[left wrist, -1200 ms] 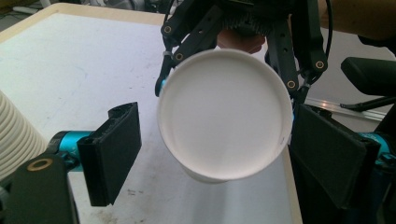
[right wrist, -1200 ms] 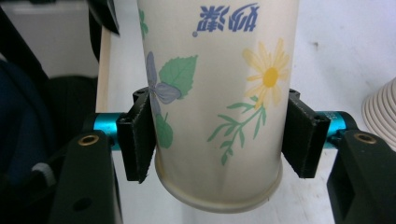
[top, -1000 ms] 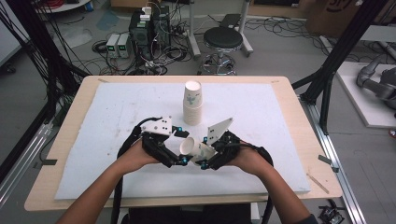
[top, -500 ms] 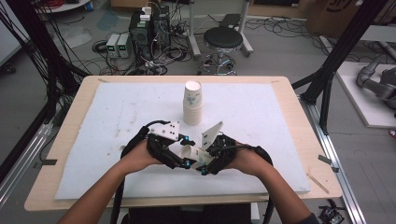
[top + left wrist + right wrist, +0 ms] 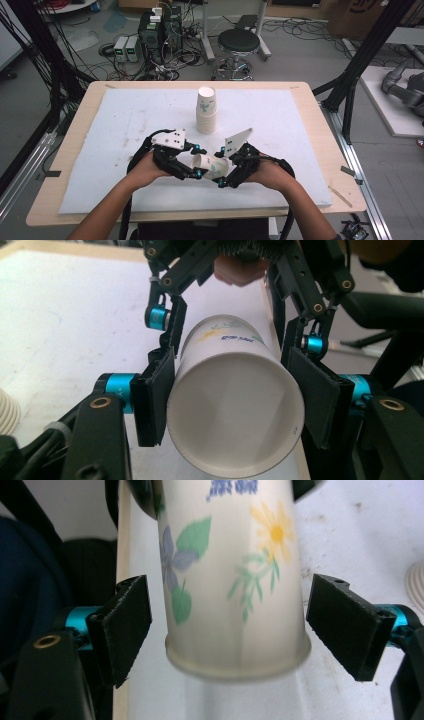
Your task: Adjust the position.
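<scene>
Left gripper (image 5: 230, 405) clamped across the paper cup (image 5: 235, 410) near its open mouth, pads pressed to the wall; right gripper (image 5: 230, 630) spread wide at the cup's closed base end, jaws clear of both sides; cup held on its side in the air between both tools, above the white mat (image 5: 100, 140), probably a handover from one gripper to the other; stack of cups (image 5: 206, 111) upright beyond; flower print with small blue lettering, too blurred to read.
</scene>
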`<state>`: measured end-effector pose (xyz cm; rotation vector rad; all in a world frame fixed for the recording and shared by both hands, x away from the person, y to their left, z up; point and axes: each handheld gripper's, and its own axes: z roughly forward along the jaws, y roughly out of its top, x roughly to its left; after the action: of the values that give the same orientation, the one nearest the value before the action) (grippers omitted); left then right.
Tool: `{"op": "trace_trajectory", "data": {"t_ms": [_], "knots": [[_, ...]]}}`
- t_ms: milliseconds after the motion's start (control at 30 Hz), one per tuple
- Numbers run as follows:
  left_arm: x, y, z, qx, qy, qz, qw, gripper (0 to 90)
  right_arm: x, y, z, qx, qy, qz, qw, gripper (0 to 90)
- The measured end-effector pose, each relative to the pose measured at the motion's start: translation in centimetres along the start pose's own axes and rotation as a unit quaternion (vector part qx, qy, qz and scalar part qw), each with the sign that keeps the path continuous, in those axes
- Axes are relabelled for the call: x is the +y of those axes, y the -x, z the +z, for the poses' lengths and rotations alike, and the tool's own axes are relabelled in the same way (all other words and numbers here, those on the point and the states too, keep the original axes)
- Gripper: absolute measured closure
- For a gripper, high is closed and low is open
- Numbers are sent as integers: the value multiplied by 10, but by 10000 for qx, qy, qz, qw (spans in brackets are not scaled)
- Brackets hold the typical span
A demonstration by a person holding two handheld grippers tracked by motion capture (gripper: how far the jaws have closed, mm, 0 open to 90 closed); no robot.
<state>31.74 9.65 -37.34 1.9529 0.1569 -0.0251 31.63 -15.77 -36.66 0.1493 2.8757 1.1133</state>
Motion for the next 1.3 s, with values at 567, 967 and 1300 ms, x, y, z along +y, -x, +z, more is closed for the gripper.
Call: {"op": "trace_trajectory", "data": {"t_ms": [567, 967, 1300], "knots": [[-22, 4, -12, 208, 945, -117, 9952, 373, -47, -11, -5, -227, 1469, 605, 9870, 186], [-30, 7, -10, 173, 1230, -85, 9922, 374, -61, -10, -1, -175, 1847, 723, 9800, 187], [-28, 9, -5, -5, 1290, -2, 9916, 374, -56, -11, 3, -46, 1982, 557, 9786, 196]]}}
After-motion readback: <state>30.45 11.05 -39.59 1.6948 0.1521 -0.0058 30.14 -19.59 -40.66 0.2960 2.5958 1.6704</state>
